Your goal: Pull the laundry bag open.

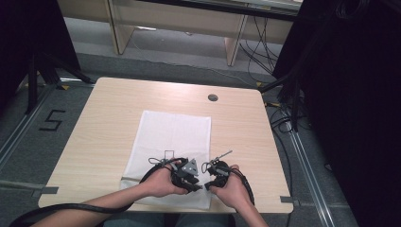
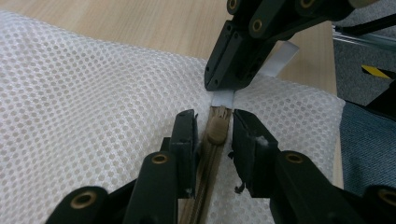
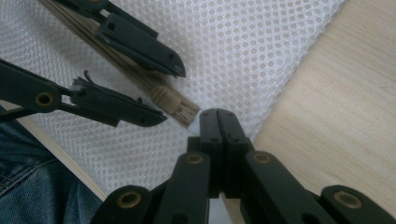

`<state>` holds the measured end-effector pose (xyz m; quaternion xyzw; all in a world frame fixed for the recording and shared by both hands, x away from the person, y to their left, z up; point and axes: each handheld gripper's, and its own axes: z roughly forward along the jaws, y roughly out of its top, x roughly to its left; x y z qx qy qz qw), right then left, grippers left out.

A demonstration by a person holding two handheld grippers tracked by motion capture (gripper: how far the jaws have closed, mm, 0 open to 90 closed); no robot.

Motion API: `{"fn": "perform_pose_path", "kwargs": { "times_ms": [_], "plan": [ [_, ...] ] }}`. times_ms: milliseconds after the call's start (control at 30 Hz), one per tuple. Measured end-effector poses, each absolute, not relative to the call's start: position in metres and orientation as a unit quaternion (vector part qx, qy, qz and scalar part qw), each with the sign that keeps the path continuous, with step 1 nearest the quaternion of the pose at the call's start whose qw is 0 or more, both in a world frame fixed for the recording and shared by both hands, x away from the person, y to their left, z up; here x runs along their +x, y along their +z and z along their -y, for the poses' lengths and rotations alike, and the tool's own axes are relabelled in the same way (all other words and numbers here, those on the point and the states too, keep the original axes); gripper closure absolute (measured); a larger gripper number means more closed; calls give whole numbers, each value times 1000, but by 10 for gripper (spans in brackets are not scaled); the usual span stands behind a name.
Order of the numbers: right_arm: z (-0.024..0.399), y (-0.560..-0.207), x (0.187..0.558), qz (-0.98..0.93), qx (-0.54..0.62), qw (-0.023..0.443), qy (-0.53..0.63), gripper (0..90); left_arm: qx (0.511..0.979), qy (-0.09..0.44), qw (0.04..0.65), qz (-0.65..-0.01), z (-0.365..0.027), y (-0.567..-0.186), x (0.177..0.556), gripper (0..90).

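Black jaws of the left gripper (image 2: 209, 135) stand apart, one on each side of a tan zipper pull (image 2: 216, 130), not touching it. The pull sits at the end of a tan zipper (image 2: 201, 177) that runs back between the jaws toward the camera. Just past the pull, the right gripper (image 2: 223, 88) comes down from above with its jaws pressed together on a white fabric tab (image 2: 223, 98) at the zipper's end. A second strip of white tab (image 2: 279, 59) sticks out behind it.

Right gripper view: jaws of the right gripper (image 3: 218, 114) meet flat, tips at the frayed zipper end (image 3: 187, 113); the tab itself is hidden under them here. Left gripper (image 3: 170, 93) enters from the upper left, spread, with the zipper pull (image 3: 164, 99) between its tips.

White mesh bag (image 1: 172, 142) lies flat on a light wood table (image 1: 104, 127), long side running away from the person, near edge close to the table's near edge. Both grippers work at the bag's near right part, left gripper (image 1: 195, 184) and right gripper (image 1: 208, 183) nearly tip to tip. Left hand (image 1: 163, 182) and right hand (image 1: 232, 188) hold them, cables (image 1: 56, 208) trailing back. Blue denim (image 3: 32, 177) shows below the table edge. Small round grommet (image 1: 213, 98) sits in the tabletop beyond the bag.
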<state>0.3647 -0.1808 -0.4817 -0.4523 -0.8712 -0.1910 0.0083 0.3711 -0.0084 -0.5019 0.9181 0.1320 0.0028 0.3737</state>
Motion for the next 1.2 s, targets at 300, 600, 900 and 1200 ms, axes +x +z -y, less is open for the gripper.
{"fn": "perform_pose_path", "kwargs": {
  "times_ms": [300, 600, 900, 1200],
  "plan": [
    [181, -481, 364, 867, -462, 12, -185, 900, 922, 4, 367, -120, 12, -503, 372, 720],
    [181, -481, 365, 869, -457, 12, -187, 900, 931, 34, 356, -78, 14, -496, 366, 807],
    [181, -481, 365, 868, -460, 13, -186, 900, 931, 28, 356, -81, 15, -497, 368, 803],
    [181, -482, 365, 869, -458, 12, -186, 900, 927, 7, 364, -87, 19, -501, 369, 805]
  ]
}}
